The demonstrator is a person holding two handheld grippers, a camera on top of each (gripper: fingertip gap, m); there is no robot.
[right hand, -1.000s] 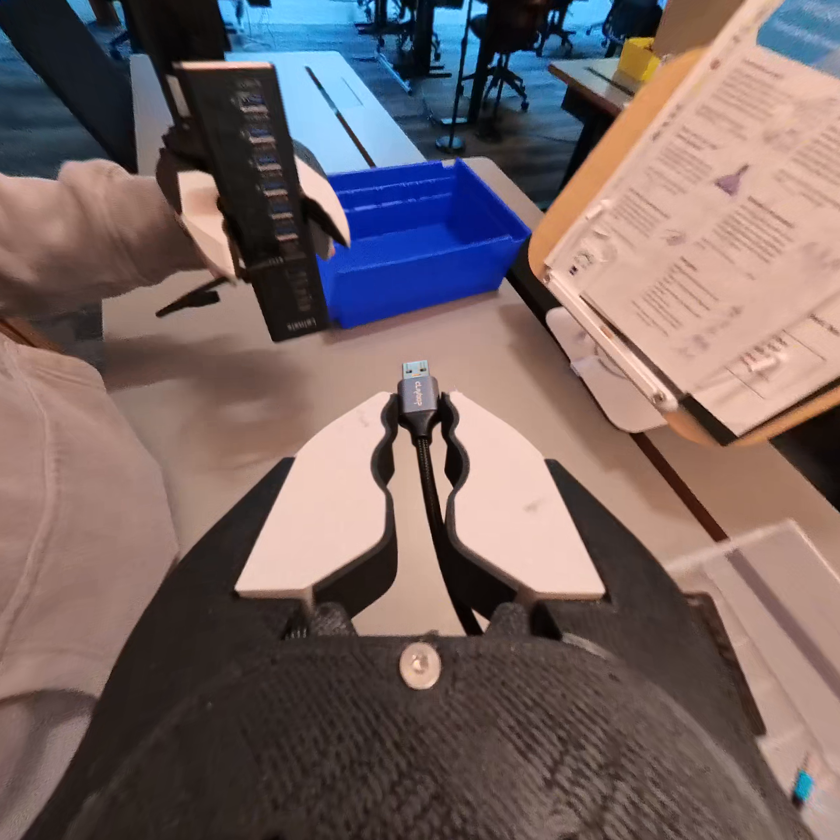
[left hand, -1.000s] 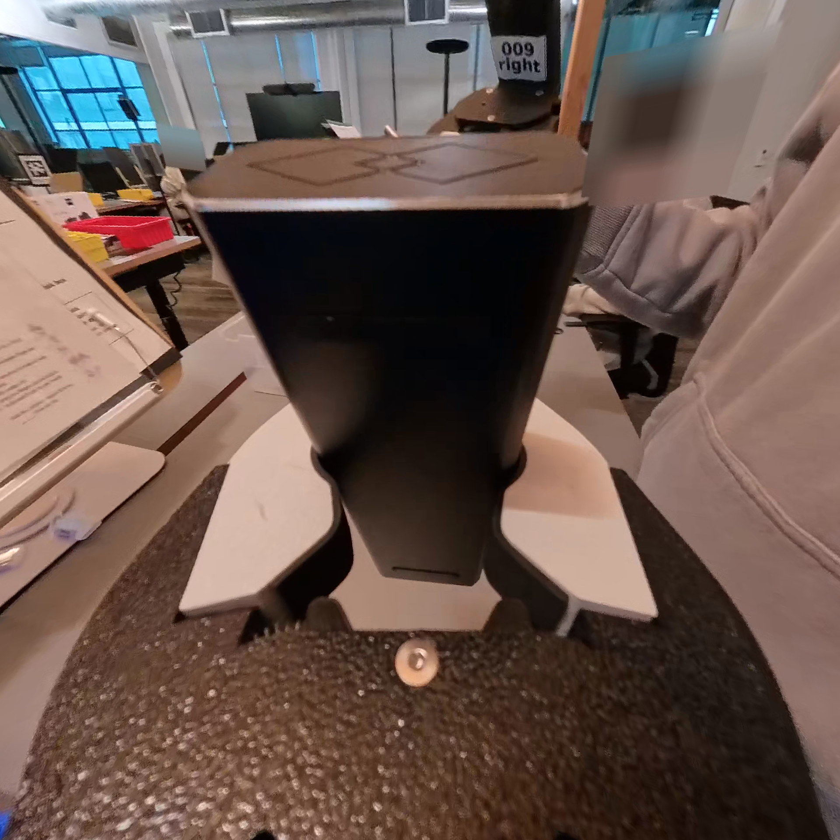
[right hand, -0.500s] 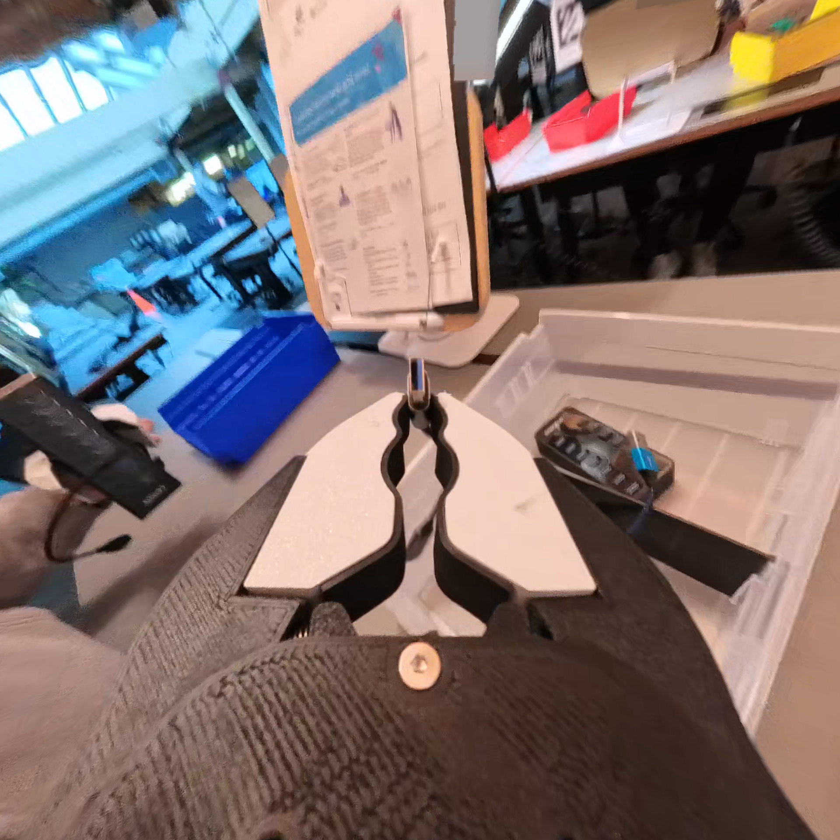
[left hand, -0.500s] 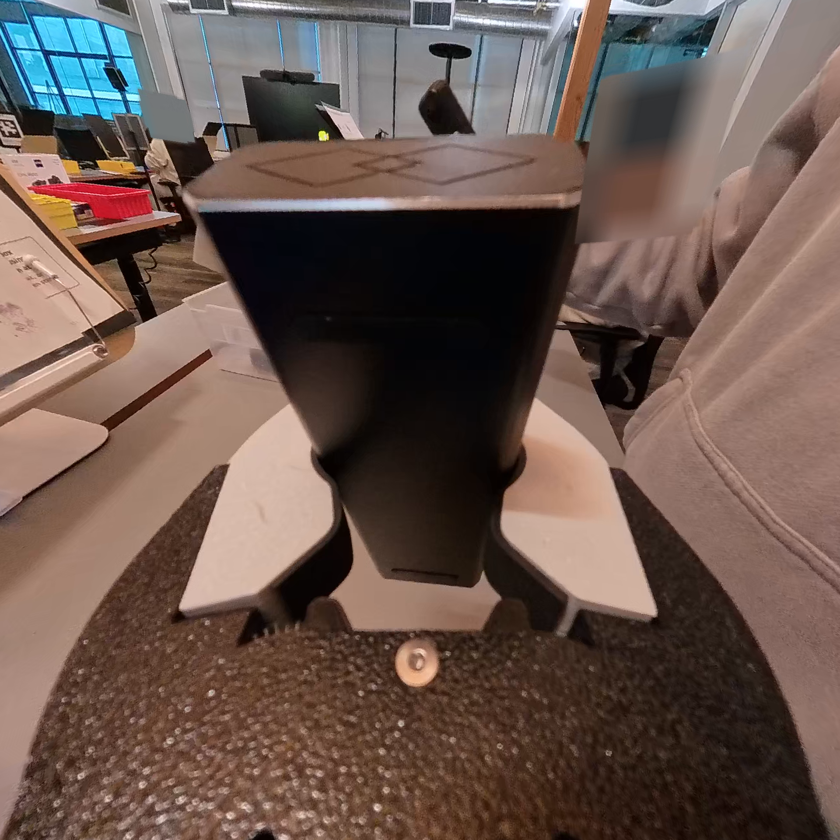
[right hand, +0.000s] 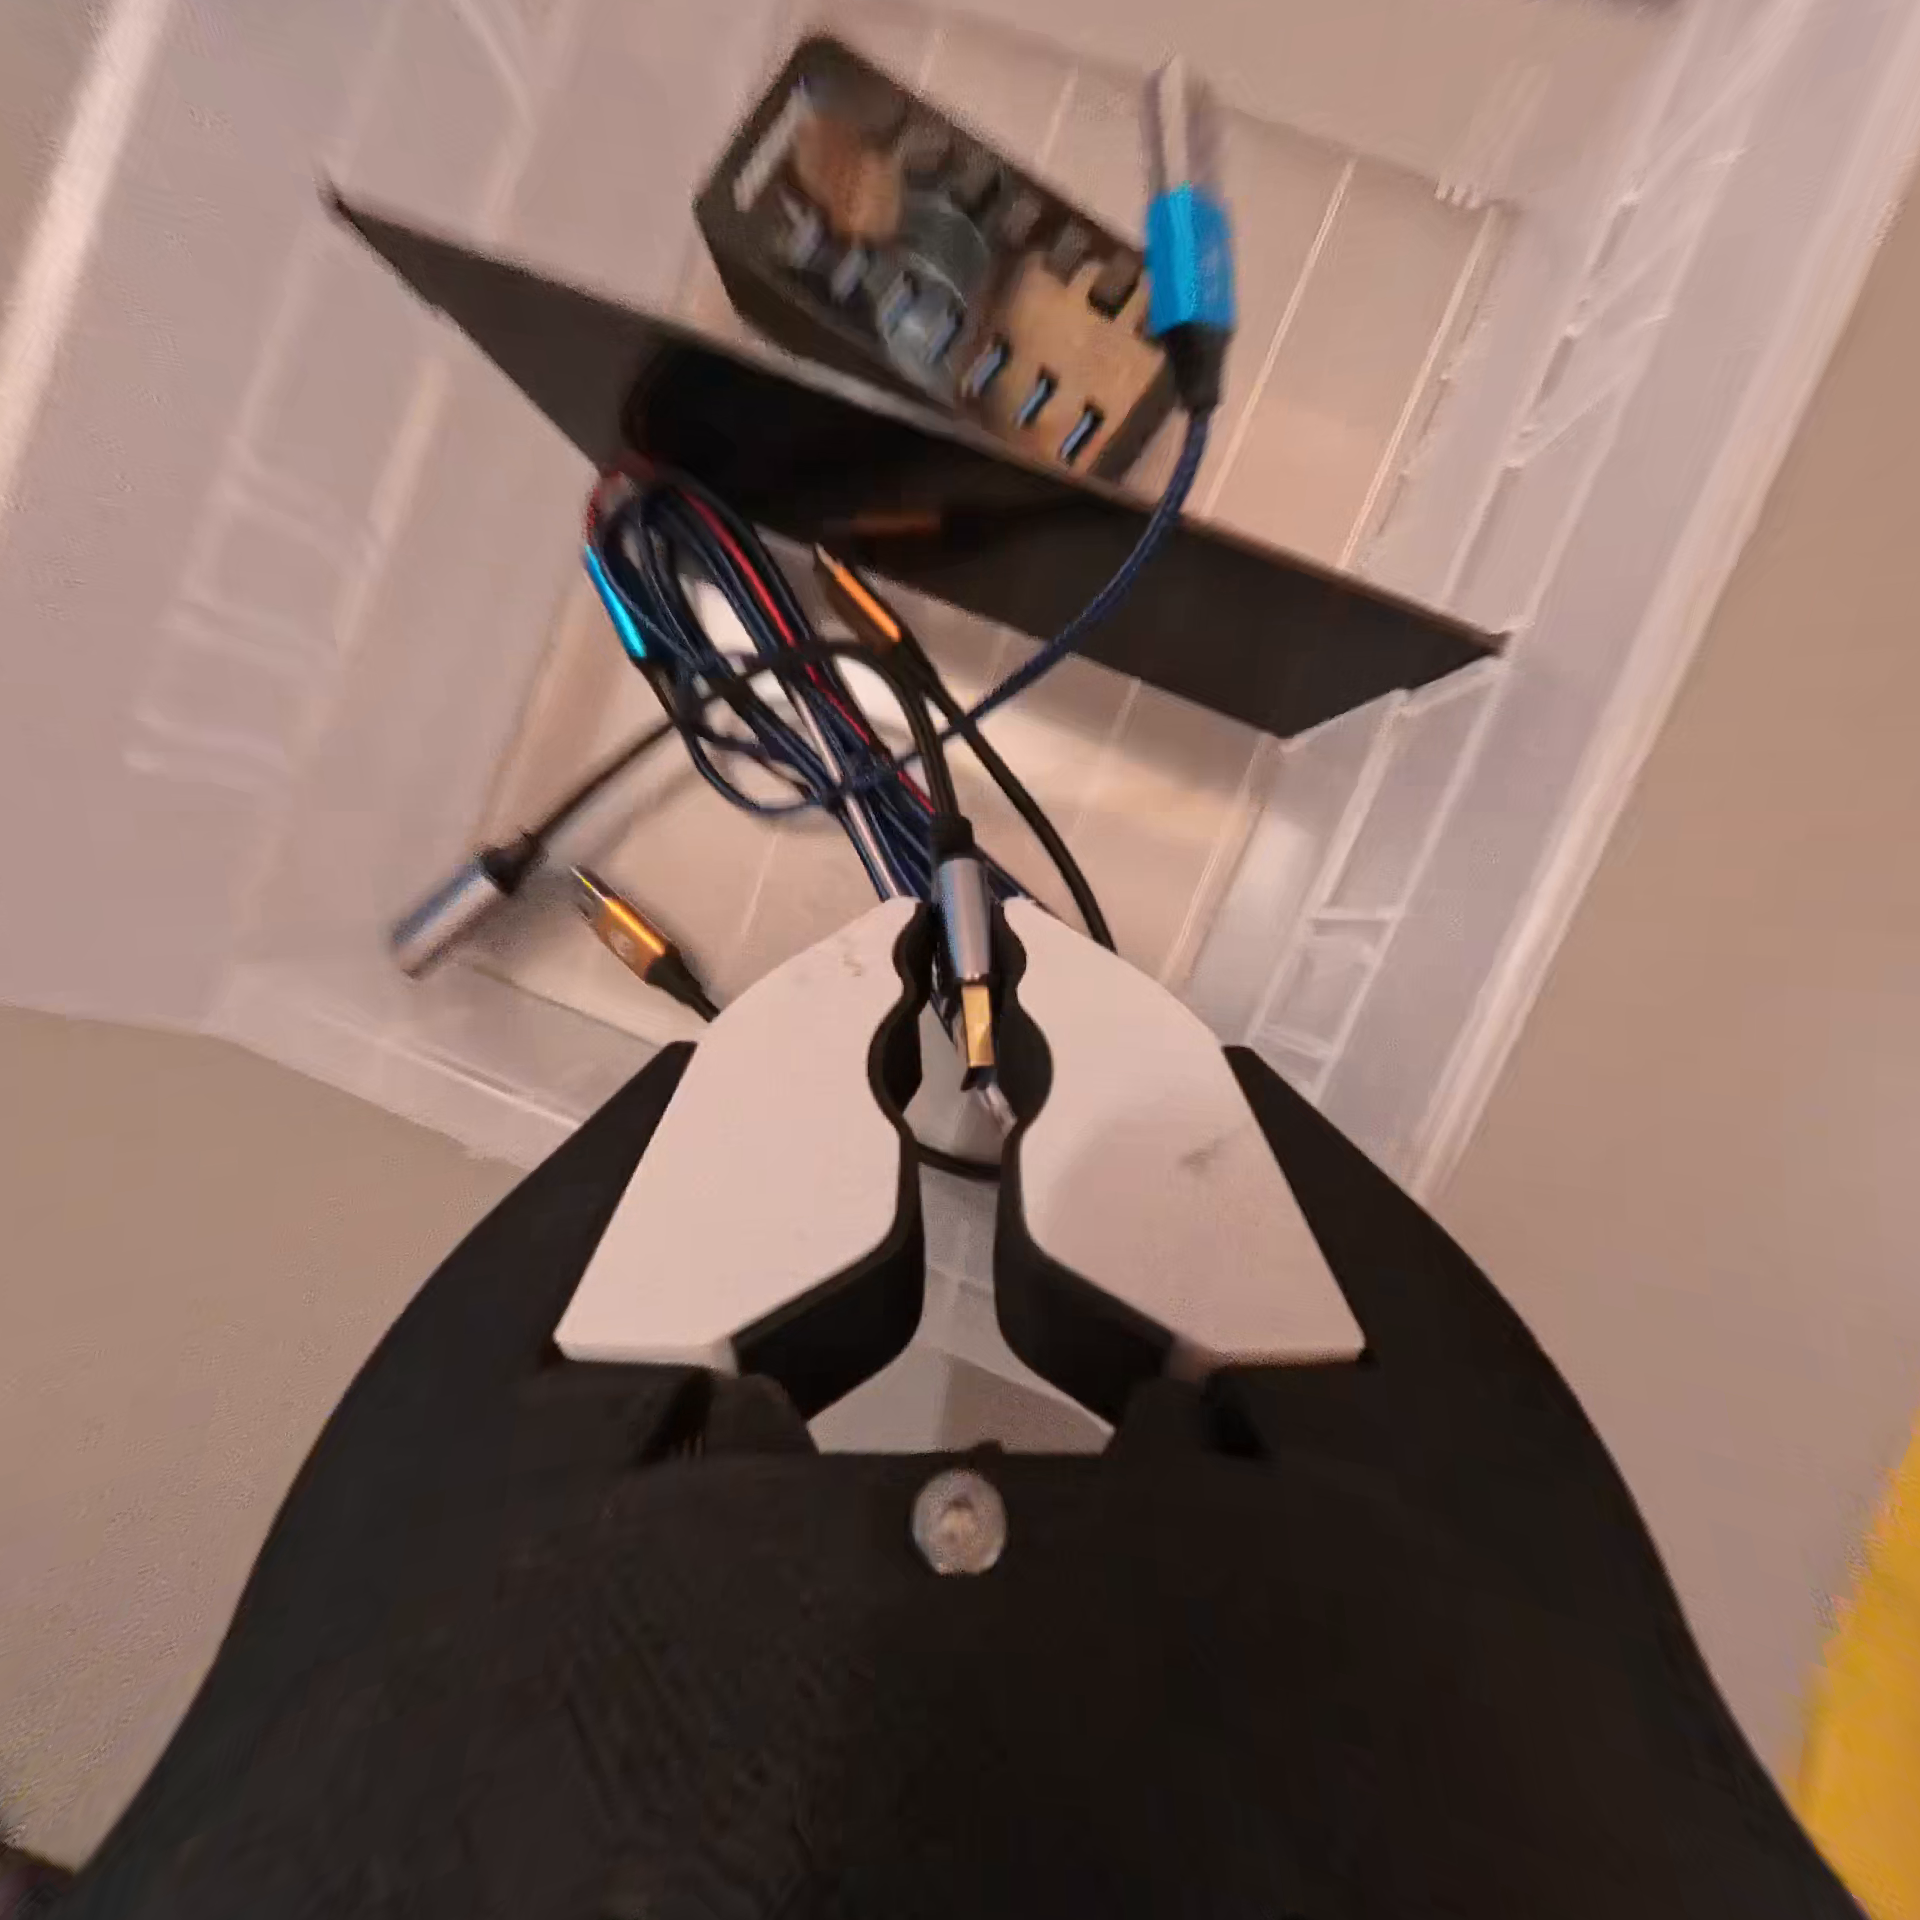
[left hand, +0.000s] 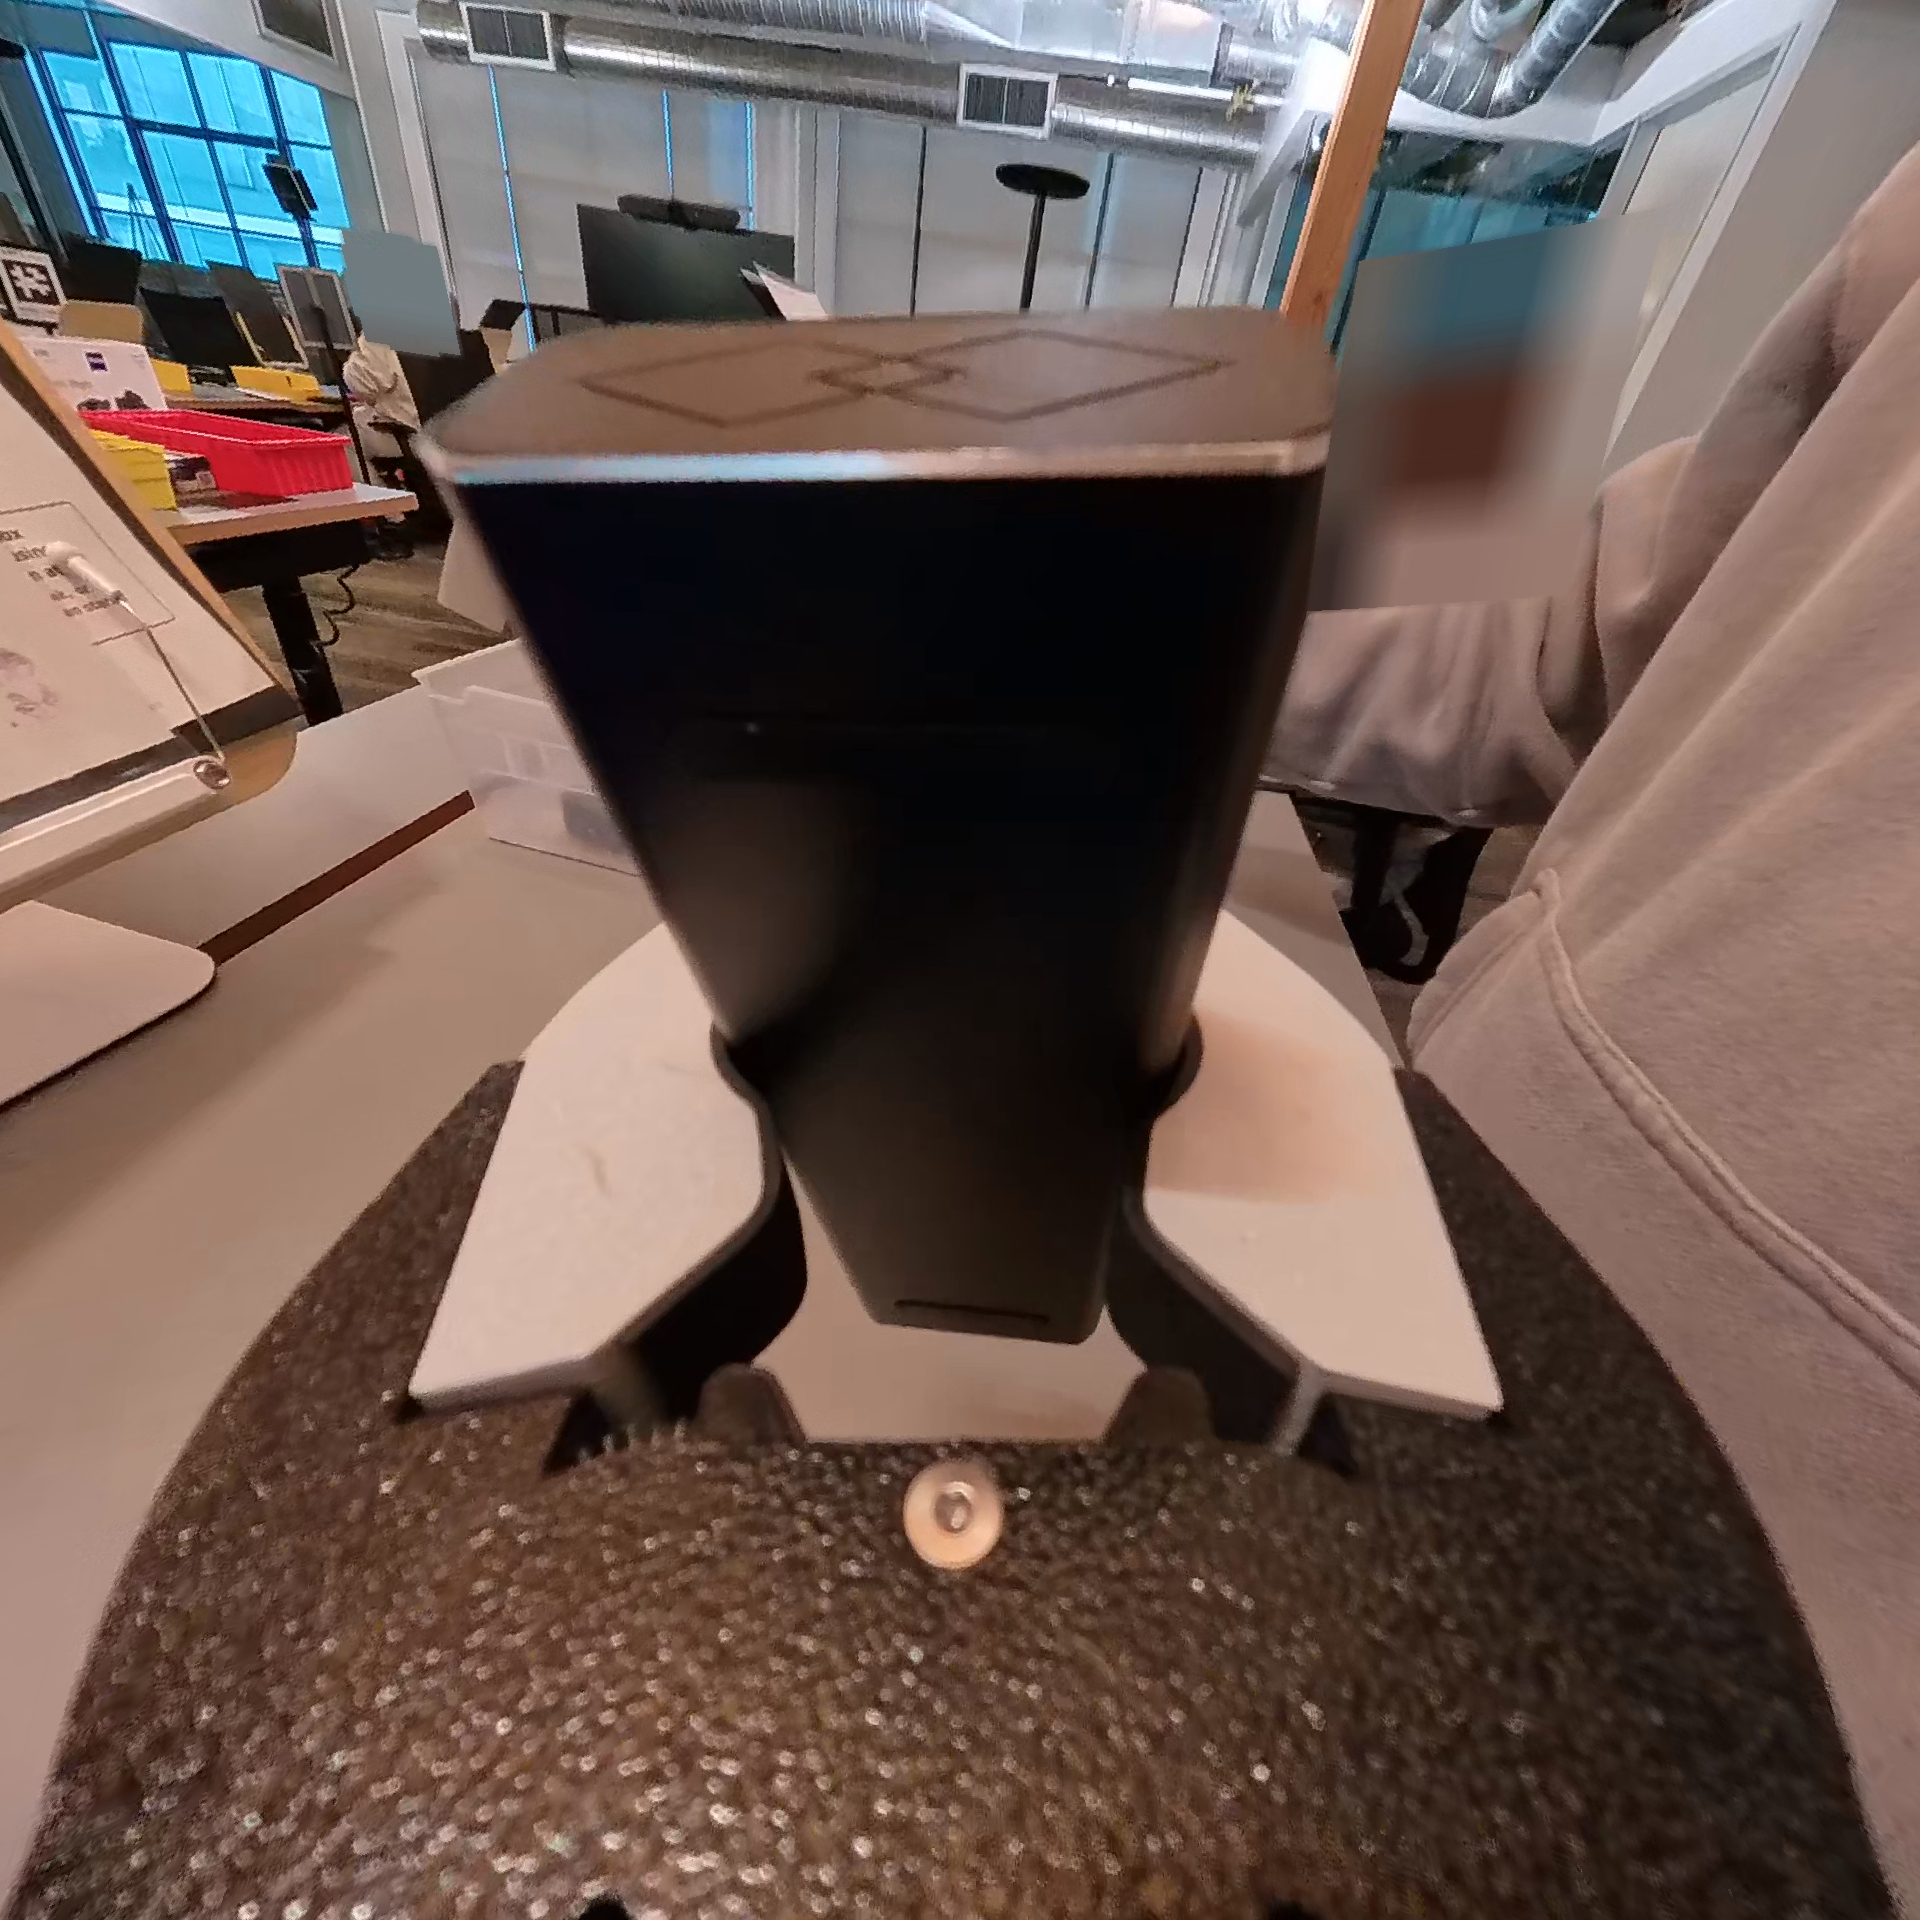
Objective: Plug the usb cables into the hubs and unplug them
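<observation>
My left gripper (left hand: pixel 956 1039) is shut on a tall black USB hub (left hand: pixel 904 727) and holds it upright above the grey table; its port side is hidden. In the right wrist view, my right gripper (right hand: pixel 963 920) points down into a clear plastic tray (right hand: pixel 260 520). Its fingers close on a grey USB plug (right hand: pixel 961 904) whose metal end faces the camera. The plug's cable runs into a tangled bundle of cables (right hand: pixel 790 707). A second black hub (right hand: pixel 935 260) lies in the tray with a blue plug (right hand: pixel 1190 260) in it.
A black divider plate (right hand: pixel 1143 582) crosses the tray. An orange plug (right hand: pixel 623 935) and a silver plug (right hand: pixel 447 914) lie loose there. A document stand (left hand: pixel 94 665) is left of the held hub, the person's grey sleeve (left hand: pixel 1714 935) right of it.
My right gripper has swung from the blue bin and document stand down over the clear tray, close to the cable bundle. The left gripper still holds the hub upright and has turned slightly.
</observation>
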